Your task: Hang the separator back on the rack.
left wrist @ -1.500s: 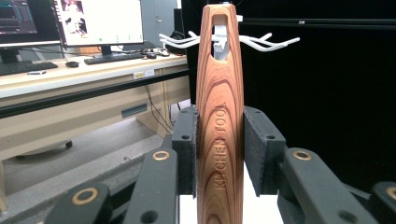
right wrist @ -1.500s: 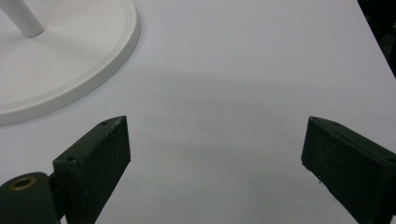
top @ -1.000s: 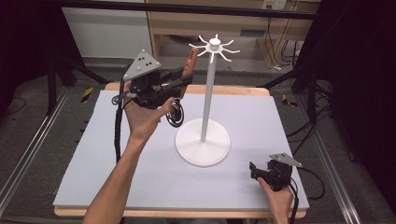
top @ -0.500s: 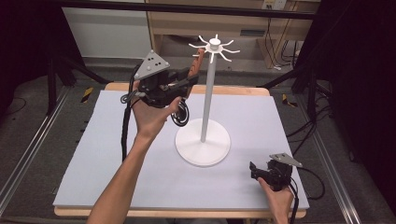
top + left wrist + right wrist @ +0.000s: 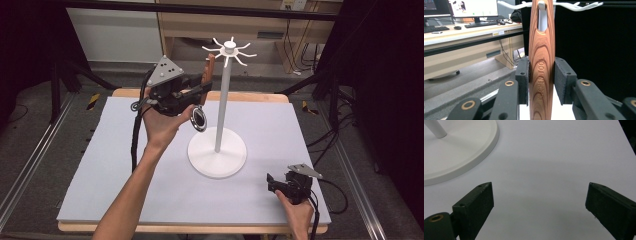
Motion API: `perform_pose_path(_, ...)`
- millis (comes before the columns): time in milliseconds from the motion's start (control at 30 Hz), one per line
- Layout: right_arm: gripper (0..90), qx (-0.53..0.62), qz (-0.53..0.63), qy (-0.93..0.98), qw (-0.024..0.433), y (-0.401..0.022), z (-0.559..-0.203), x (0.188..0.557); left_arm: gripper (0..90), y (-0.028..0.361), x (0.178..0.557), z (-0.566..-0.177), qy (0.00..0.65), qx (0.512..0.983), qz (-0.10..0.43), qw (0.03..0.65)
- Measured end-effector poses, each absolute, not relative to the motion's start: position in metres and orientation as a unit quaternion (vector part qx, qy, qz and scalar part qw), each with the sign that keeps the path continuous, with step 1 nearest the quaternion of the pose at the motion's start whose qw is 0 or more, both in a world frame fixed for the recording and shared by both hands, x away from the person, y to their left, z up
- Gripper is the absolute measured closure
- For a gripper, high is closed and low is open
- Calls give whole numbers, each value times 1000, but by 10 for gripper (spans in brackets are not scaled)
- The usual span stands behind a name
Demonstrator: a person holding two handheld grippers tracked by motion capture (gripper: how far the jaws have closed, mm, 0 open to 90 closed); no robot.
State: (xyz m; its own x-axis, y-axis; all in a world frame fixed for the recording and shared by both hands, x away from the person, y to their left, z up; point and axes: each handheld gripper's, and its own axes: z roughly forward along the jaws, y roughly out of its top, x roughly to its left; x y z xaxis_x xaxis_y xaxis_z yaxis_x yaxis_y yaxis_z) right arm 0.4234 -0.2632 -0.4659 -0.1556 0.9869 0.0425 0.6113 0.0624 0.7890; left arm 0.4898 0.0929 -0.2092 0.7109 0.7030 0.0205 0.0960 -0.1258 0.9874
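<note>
With the left tool [image 5: 541, 82] pinching the wooden-handled utensil [image 5: 541, 62] high beside the top of the white stand [image 5: 218, 150], ease the handle's hole squarely over a hook [image 5: 542, 4] before letting go, while the right tool [image 5: 539, 202] rests spread on the surface [image 5: 100, 175].

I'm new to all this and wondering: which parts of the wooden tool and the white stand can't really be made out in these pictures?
- Wooden kitchen tool: left gripper view's bottom edge cuts its lower end; high view leaves the dangling working end too small to identify.
- Hanging hole: whether a hook has caught it is unclear.
- White stand: right gripper view's edges cut off most of it.
</note>
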Motion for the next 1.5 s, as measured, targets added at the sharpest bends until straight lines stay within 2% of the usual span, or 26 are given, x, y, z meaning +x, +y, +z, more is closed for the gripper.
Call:
perform_pose_path(467, 85, 593, 341, 679, 266, -263, -468, 424, 659, 89, 494, -210, 280, 708, 264, 592)
perform_pose_path(833, 85, 593, 342, 678, 268, -264, -468, 425, 567, 98, 490, -212, 280, 715, 267, 582)
perform_pose_path(1233, 85, 596, 342, 675, 267, -266, -467, 424, 451, 134, 470, -240, 294, 724, 262, 566)
perform_pose_path(1500, 83, 595, 341, 679, 264, -265, -469, 423, 413, 167, 461, -274, 318, 721, 257, 559)
